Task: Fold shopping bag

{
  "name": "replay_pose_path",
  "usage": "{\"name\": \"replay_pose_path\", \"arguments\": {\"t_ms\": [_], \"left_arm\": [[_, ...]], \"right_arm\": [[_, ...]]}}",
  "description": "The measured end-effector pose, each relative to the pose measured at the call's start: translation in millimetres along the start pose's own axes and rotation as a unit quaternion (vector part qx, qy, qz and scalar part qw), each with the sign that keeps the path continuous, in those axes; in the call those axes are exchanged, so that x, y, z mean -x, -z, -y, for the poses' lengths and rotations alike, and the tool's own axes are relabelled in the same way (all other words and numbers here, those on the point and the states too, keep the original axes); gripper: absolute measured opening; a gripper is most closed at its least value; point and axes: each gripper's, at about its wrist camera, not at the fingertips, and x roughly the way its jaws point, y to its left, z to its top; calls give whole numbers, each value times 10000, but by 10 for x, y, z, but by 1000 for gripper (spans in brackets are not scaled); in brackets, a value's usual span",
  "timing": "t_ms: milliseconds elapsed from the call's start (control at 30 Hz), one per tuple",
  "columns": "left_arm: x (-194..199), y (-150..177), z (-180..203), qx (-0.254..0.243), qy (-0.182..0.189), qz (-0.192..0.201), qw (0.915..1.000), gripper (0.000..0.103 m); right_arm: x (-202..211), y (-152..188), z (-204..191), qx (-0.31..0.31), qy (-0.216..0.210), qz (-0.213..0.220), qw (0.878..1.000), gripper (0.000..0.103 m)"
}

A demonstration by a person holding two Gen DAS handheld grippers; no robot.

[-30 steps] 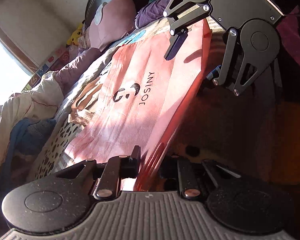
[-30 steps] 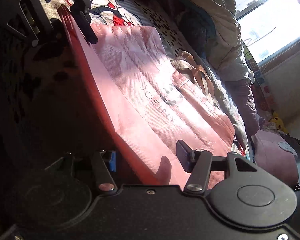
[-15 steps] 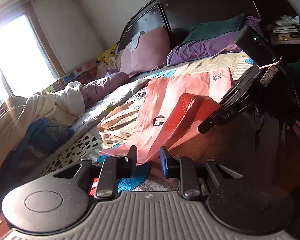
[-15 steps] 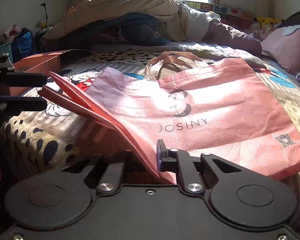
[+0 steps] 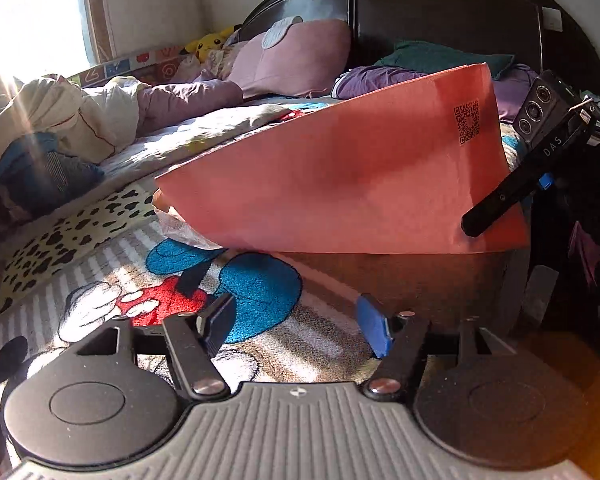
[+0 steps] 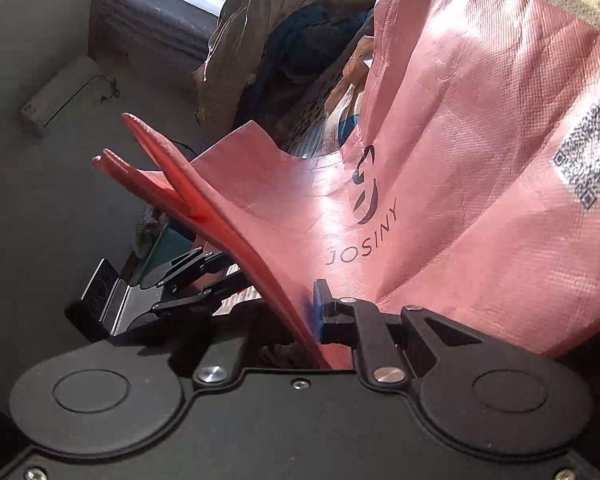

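A pink-red woven shopping bag (image 5: 340, 184) with a QR code stands tilted up off the bed, its right corner raised. My right gripper (image 5: 478, 226) holds that corner at the right of the left wrist view. In the right wrist view the right gripper (image 6: 310, 326) is shut on the bag's doubled edge, and the bag (image 6: 480, 152) with its JOSINY print fills the frame. My left gripper (image 5: 296, 326) is open and holds nothing, low over the blanket in front of the bag. It also shows as the left gripper (image 6: 180, 284) down left in the right wrist view.
A cartoon-mouse blanket (image 5: 204, 292) covers the bed. Pink and purple pillows (image 5: 296, 60) lie by the dark headboard (image 5: 440, 12). A heap of bedding (image 5: 52, 128) lies at the left under the window. The bed's edge drops away at the right.
My left gripper let go of the bag, opened and drew back. The right gripper lifted its corner, so the bag now tilts up with the QR side facing the left camera.
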Motion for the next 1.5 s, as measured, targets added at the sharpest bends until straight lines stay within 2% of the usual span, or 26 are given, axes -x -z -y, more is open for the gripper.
{"name": "replay_pose_path", "arguments": {"t_ms": [67,167,300,400,467,533,633,667,700,733,767,833,867,900,933,967,1000,1033,1067,1167,1200,1233,1267,1367,1433,1500], "left_arm": [[4,29,-85,-322,65,45,9994,78],[-149,8,-115,-1140,199,85,9933,78],[-395,-52,-134,-2156,426,102,9755,78],[-655,-175,-87,-2661,806,161,9604,78],[-804,-263,-39,-2622,1312,37,9560,55],[-875,-336,35,-2511,1554,-64,9554,37],[-771,-372,131,-2526,1660,-121,9532,22],[-712,-370,149,-2515,1678,-142,9531,20],[-640,-364,155,-2430,1741,-159,9541,16],[-573,-358,159,-2343,1800,-179,9552,14],[-523,-353,163,-2260,1850,-209,9562,14],[-454,-351,150,-2083,1987,-245,9574,14],[-430,-354,120,-1974,2077,-245,9577,14],[-414,-358,78,-1869,2156,-253,9581,14],[-409,-366,31,-1766,2231,-245,9583,14],[-411,-374,-28,-1642,2310,-207,9588,14],[-412,-381,-87,-1518,2387,-169,9590,14],[-408,-391,-139,-1418,2489,-116,9580,14],[-393,-405,-169,-1393,2610,-32,9552,14],[-389,-401,-142,-1729,2566,180,9507,16],[-424,-380,-137,-1881,2502,149,9496,28],[-458,-359,-132,-2032,2437,119,9482,52],[-493,-338,-128,-2182,2372,88,9466,61],[-606,-290,-145,-2586,2283,-49,9386,64],[-677,-283,-162,-2825,2281,-61,9317,64],[-766,-308,-176,-3000,2367,-40,9241,64]], "right_arm": [[109,-126,-76,674,98,-444,9967,10],[303,-143,-137,1044,93,-689,9921,10],[471,-150,-138,1287,200,-772,9885,10],[542,-127,-74,1254,225,-769,9889,10],[575,-118,-19,1180,271,-721,9900,10],[518,7,-34,1205,457,-680,9893,10],[429,97,-174,1851,1148,-576,9743,10],[402,104,-234,2111,1386,-522,9662,19],[374,110,-293,2368,1622,-467,9568,24],[351,142,-367,2775,1910,-411,9406,25],[332,188,-450,3262,2221,-352,9182,34],[221,308,-565,4219,2804,-341,8615,40],[158,381,-609,4734,3025,-409,8263,46],[90,461,-637,5282,3196,-557,7847,46],[107,521,-653,5654,3255,-680,7548,46],[172,570,-666,5926,3257,-775,7326,47],[199,569,-667,6038,3195,-867,7251,47],[204,540,-662,6062,3100,-958,7261,40],[228,445,-635,5871,2991,-1002,7456,27],[327,214,-537,5194,2763,-942,8031,19],[359,166,-508,5018,2701,-894,8169,17],[392,118,-480,4838,2636,-845,8302,15],[421,86,-458,4701,2582,-803,8402,15],[536,-12,-364,4168,2357,-590,8759,15],[597,-36,-310,3955,2276,-494,8884,15],[696,-88,-240,3572,2140,-339,9086,15]]}}
